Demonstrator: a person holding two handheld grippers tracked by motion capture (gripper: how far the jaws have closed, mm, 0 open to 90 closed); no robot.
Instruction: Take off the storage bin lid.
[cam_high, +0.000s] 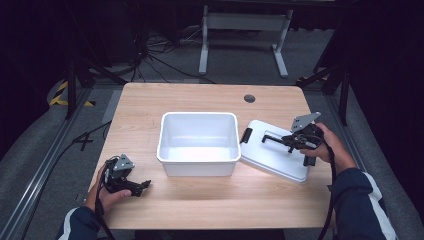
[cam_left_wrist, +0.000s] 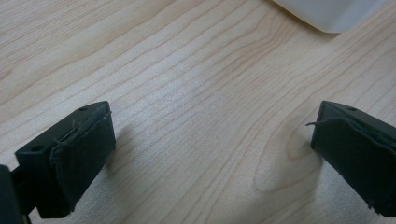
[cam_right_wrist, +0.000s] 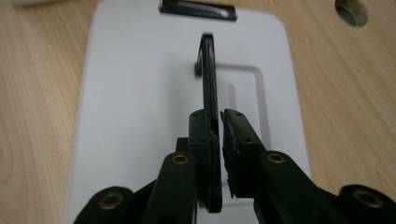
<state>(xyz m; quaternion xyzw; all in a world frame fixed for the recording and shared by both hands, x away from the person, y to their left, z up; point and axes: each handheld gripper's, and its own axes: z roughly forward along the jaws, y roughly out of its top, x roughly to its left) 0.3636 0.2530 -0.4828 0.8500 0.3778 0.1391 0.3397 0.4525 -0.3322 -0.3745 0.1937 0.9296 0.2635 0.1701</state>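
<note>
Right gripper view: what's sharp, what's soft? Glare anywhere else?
Right gripper view: gripper linkage nearest the lens soft, lid and its black handle fairly sharp. High view: bin floor washed out, room beyond dark. Left gripper view: soft sheen on the table.
</note>
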